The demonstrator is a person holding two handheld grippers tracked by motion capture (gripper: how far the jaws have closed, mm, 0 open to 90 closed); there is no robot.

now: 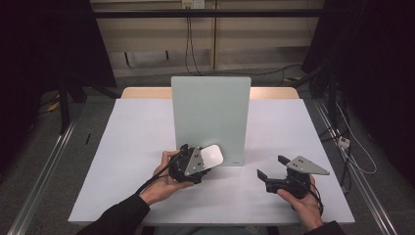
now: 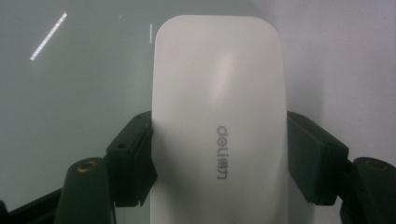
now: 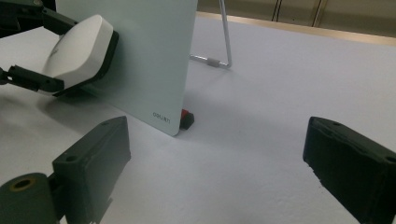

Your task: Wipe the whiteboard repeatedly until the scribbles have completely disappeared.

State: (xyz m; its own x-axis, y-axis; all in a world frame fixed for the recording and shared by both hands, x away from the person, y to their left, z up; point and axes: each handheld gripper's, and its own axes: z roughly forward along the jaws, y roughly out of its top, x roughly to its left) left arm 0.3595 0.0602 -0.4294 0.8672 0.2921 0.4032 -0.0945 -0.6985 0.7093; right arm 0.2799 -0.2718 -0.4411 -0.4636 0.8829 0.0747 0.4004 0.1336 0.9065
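Observation:
A pale green board (image 1: 211, 117) stands upright on the table on a wire stand (image 3: 224, 42). My left gripper (image 1: 208, 159) is shut on a white oblong eraser (image 1: 212, 156) with "deli" printed on it (image 2: 219, 116), and holds it up against the lower left of the board's face (image 3: 149, 56). In the right gripper view the eraser (image 3: 77, 49) lies against the board at upper left. My right gripper (image 1: 272, 167) hovers open to the right of the board, low over the table, with nothing between its fingers (image 3: 95, 158).
A white sheet (image 1: 137, 147) covers the table; a wooden edge (image 1: 274, 92) shows at the back. A small red and black foot (image 3: 187, 116) props the board's lower corner. Cables (image 1: 350, 142) trail on the floor at right, and metal rails run along both sides.

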